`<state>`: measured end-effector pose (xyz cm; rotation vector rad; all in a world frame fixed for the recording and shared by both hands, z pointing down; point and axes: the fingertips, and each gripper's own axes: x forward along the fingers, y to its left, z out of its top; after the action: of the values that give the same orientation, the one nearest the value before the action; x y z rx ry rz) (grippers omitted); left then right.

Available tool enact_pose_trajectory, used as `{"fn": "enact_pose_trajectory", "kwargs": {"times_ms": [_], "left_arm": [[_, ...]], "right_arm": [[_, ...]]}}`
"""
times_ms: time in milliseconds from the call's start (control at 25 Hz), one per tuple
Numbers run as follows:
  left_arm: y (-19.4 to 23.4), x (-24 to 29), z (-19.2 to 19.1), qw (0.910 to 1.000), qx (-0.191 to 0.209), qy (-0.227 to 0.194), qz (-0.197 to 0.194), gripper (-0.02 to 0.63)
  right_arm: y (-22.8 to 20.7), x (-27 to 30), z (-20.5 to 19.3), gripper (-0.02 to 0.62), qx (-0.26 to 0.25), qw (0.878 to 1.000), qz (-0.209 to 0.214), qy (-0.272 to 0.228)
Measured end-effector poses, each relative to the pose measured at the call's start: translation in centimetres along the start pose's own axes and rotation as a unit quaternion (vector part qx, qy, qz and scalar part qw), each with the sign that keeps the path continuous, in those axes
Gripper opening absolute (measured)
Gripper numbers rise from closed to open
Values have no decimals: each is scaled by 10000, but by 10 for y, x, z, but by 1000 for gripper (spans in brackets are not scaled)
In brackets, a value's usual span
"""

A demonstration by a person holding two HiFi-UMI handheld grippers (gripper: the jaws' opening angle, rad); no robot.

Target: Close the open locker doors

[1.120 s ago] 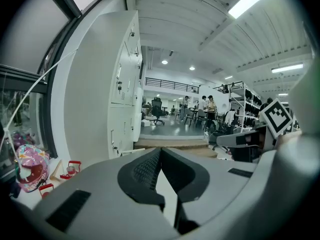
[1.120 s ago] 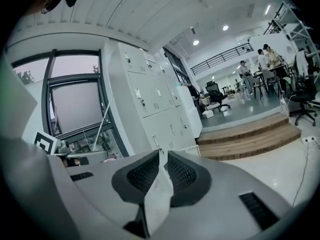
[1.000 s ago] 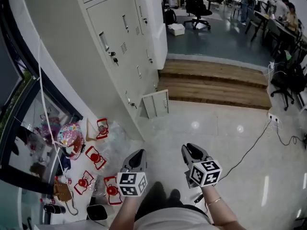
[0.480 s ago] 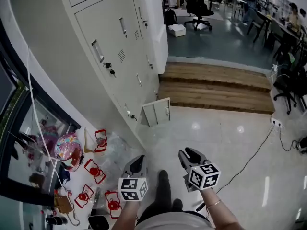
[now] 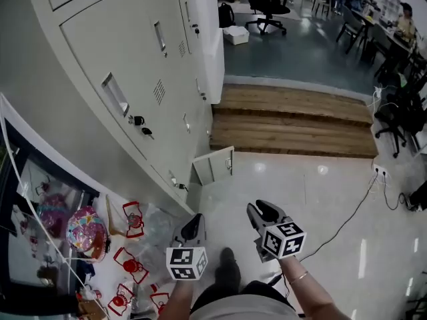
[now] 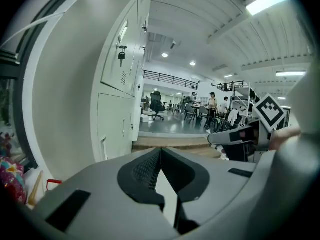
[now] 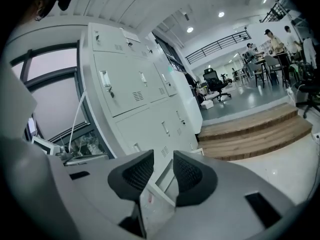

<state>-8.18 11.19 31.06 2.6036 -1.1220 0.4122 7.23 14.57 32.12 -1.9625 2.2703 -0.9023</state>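
A bank of pale grey lockers (image 5: pixel 133 79) runs along the left. One small bottom door (image 5: pixel 215 165) stands open, swung out over the shiny floor. My left gripper (image 5: pixel 194 220) is held low in front of me, short of that door, and its jaws are shut with nothing in them (image 6: pixel 160 151). My right gripper (image 5: pixel 259 209) is beside it, open; its jaws have just been opening and then eased in slightly, with nothing between them (image 7: pixel 163 159). Past the right jaws I see the open door (image 7: pixel 166 180) and the lockers (image 7: pixel 140 99).
Wooden steps (image 5: pixel 293 122) rise beyond the open door to an office floor with chairs (image 5: pixel 267 5) and people at desks. Red decorations and plastic bags (image 5: pixel 130 245) lie by the locker base. A cable (image 5: pixel 347 209) runs across the floor at right. Keys hang from one locker (image 5: pixel 138 122).
Both grippers have moved forward toward the lockers with the person. The open bottom door now lies nearer to them, and the locker fronts fill more of the head view.
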Motion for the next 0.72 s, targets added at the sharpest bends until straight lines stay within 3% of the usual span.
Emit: {"fn": "enact_pose_trajectory", "kwargs": {"times_ms": [400,720], "left_arm": [[31,84,11,9995,-135,230,-187,21],[51,167,8,9981,-367,498,79,21]], "right_arm": [[-59,83,18,104,173,9988,-343,291],[-117,166,33,104,114,9977,-202,641]]}}
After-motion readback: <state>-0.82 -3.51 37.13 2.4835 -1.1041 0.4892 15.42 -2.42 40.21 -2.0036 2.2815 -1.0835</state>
